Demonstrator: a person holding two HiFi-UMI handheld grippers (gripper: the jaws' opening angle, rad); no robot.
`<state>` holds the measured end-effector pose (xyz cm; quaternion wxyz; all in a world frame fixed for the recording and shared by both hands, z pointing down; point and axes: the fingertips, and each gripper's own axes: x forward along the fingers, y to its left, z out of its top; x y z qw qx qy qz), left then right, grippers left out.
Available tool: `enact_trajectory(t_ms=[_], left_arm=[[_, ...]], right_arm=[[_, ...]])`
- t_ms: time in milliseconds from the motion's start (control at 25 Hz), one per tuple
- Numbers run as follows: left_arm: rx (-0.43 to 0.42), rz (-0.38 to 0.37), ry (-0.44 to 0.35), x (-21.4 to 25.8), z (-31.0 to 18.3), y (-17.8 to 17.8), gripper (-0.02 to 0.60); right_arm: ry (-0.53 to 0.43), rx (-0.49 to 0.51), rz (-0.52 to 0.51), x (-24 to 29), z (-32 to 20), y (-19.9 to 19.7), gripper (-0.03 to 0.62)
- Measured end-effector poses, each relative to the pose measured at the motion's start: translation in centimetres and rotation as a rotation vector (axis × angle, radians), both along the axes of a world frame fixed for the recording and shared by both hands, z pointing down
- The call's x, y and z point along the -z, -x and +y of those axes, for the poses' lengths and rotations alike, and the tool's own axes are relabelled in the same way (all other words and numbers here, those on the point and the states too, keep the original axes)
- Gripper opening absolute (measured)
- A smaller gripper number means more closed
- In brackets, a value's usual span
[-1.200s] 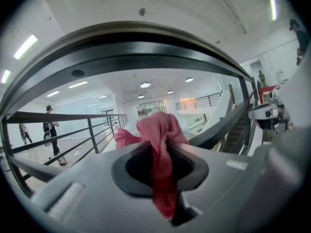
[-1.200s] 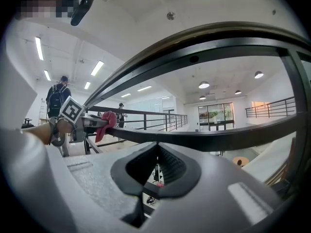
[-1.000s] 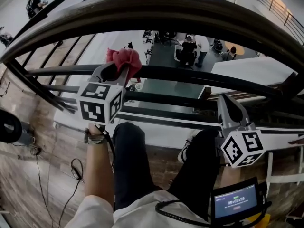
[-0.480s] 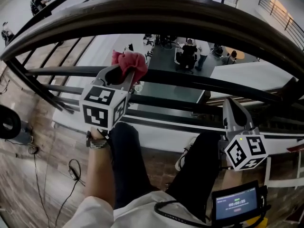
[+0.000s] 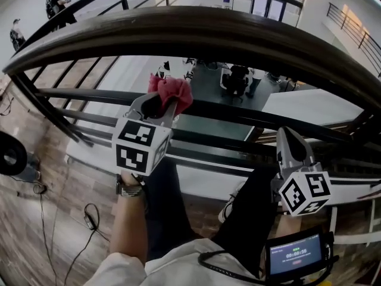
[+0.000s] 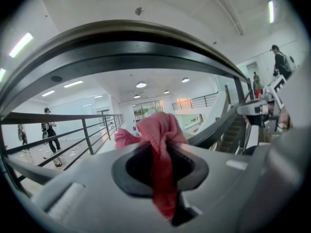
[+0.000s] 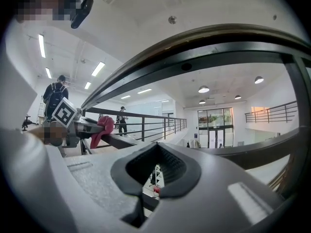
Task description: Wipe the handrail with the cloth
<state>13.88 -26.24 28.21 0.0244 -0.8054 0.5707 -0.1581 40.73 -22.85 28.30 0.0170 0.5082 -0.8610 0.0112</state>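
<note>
Balcony handrail; left gripper pinches red cloth beneath it, bunched outward for wiping; right gripper pressed together, empty.

Bright, even indoor light comes from ceiling strips and round lamps. The handrail reads dark against the pale hall. Fisheye distortion bends every rail; both gripper views have black corners and a soft foreground.

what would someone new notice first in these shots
The pink-red cloth stands out, pinched in the left gripper just beneath the broad dark handrail that arcs across the top of the head view. At lower right, the right gripper holds nothing, its jaws together. Through the railing, a lower floor shows well beneath.
</note>
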Motion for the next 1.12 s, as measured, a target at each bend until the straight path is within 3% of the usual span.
enact_trajectory(t_ms=[480, 880, 1120], left_arm=[[0.022, 0.0, 0.013, 0.0, 0.0, -3.1, 0.071], [-0.017, 0.009, 0.02, -0.3, -0.1, -7.1, 0.071], [-0.042, 0.001, 0.019, 0.9, -0.4, -12.1, 0.071]], right_arm=[[0.016, -0.011, -0.019, -0.3, -0.9, -3.5, 0.003], [0.011, -0.046, -0.026, 0.2, -0.1, -6.2, 0.003], [0.007, -0.05, -0.019, 1.5, 0.4, -10.6, 0.003]])
